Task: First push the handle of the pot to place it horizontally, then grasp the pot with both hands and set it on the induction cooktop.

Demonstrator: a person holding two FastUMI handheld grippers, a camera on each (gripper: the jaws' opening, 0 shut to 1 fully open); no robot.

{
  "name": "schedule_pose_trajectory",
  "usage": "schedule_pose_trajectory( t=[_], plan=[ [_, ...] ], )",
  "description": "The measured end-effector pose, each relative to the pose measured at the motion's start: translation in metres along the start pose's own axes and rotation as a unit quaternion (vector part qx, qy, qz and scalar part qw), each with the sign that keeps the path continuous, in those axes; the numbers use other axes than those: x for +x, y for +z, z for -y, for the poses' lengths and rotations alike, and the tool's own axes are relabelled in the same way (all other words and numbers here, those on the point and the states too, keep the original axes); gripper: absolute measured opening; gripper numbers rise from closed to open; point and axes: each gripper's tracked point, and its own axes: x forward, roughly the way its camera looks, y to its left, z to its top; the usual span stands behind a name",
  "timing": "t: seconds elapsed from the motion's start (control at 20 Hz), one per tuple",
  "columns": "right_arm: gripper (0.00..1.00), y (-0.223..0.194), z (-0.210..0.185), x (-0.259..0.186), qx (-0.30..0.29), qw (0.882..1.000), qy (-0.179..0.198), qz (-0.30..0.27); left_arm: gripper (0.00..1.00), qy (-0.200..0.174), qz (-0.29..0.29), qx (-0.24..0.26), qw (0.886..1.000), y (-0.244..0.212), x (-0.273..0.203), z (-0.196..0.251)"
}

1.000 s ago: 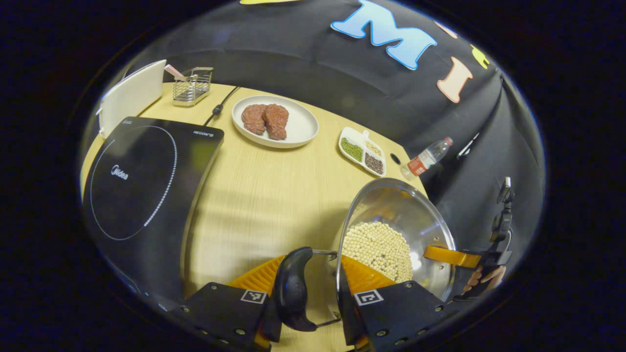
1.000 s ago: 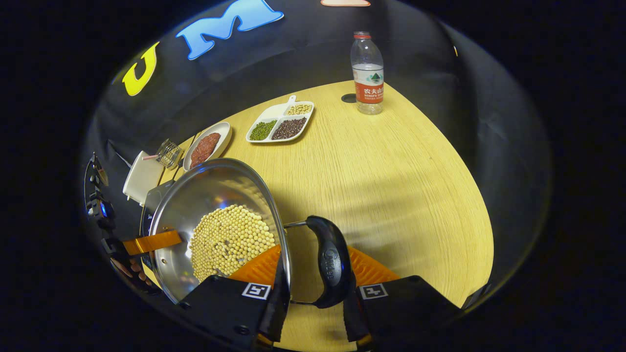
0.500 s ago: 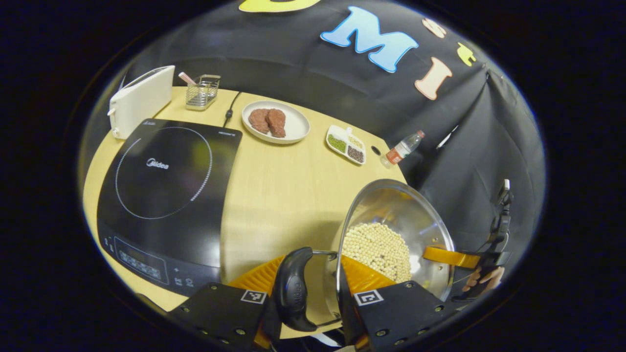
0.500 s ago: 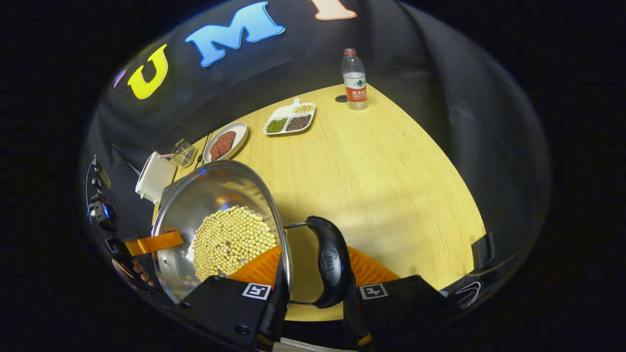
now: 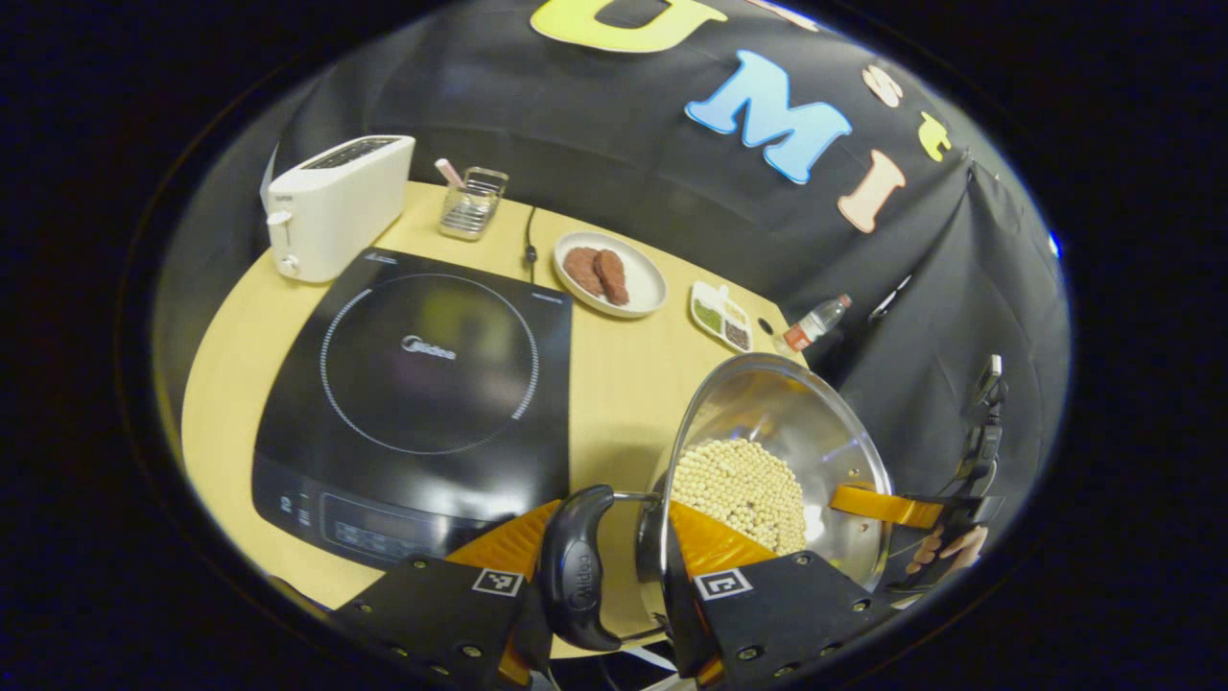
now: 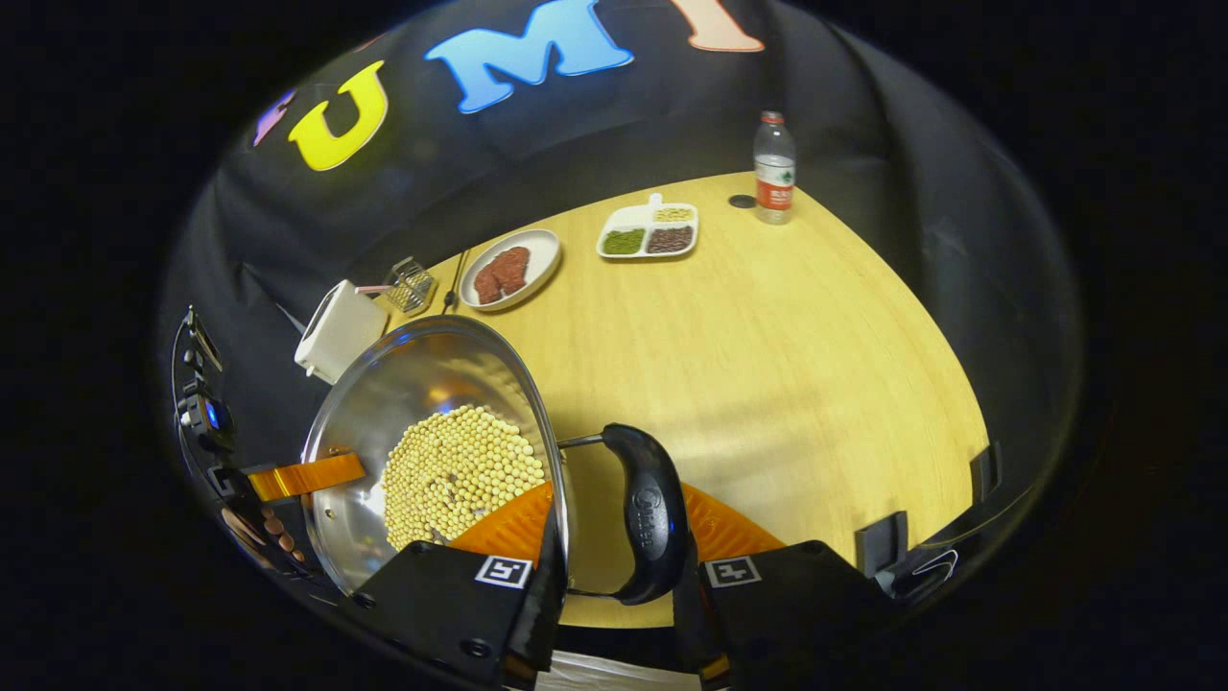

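Nearest in the left gripper view, the left gripper (image 5: 602,566) has its two fingers pressed on one black side handle (image 5: 574,568) of the pot (image 5: 779,415), so it is pinching that handle. In the right gripper view, the right gripper (image 6: 614,566) does the same with the other handle (image 6: 652,513): both fingers are closed against it. The steel pot (image 6: 422,369) hangs between the two grippers, above the near edge of the wooden table (image 6: 767,355), and pale round beans (image 5: 741,488) cover its bottom. It is not on the induction cooktop (image 5: 422,379), which lies flat on the table to the left of the pot in the left gripper view, apart from it. At the far side of the pot a hand (image 5: 945,549) holds the other gripper. Behind the cooktop stands a white toaster (image 5: 331,203), and just beside it a small wire basket (image 5: 470,203). Farther along there are a white plate (image 6: 537,251) with two pieces of meat (image 6: 503,272), a divided tray (image 6: 648,233) of seeds, and a water bottle (image 6: 773,168) near the far table edge.
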Motion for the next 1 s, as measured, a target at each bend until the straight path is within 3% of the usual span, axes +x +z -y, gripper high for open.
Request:
schedule_pose_trajectory(
  t=[0.2,0.35,0.45,0.5,0.7,0.85,0.95,1.0],
  plan=[
    [0.48,0.005,-0.049,0.018,-0.011,1.0,0.018,-0.002,0.49,0.016,0.015,-0.006,1.0,0.022,-0.015,-0.047],
    [0.48,0.009,-0.082,0.035,-0.012,1.0,0.029,-0.005,0.53,0.026,0.027,-0.011,0.999,0.04,-0.023,-0.079],
    [0.51,0.013,-0.102,0.047,-0.015,0.999,0.035,-0.005,0.46,0.032,0.033,-0.011,0.999,0.052,-0.026,-0.1],
    [0.51,0.016,-0.113,0.055,-0.017,0.999,0.037,-0.006,0.53,0.035,0.037,-0.011,0.999,0.059,-0.027,-0.111],
    [0.48,0.033,-0.154,0.085,-0.027,0.999,0.047,-0.005,0.49,0.046,0.05,-0.02,0.998,0.086,-0.023,-0.154],
    [0.51,0.044,-0.176,0.105,-0.036,0.998,0.053,-0.002,0.53,0.051,0.058,-0.026,0.997,0.1,-0.018,-0.178],
    [0.47,0.05,-0.188,0.116,-0.039,0.998,0.056,-0.002,0.49,0.054,0.061,-0.027,0.996,0.109,-0.017,-0.192],
    [0.47,0.052,-0.193,0.122,-0.039,0.998,0.057,-0.003,0.53,0.054,0.063,-0.027,0.996,0.114,-0.015,-0.201]
  ],
)
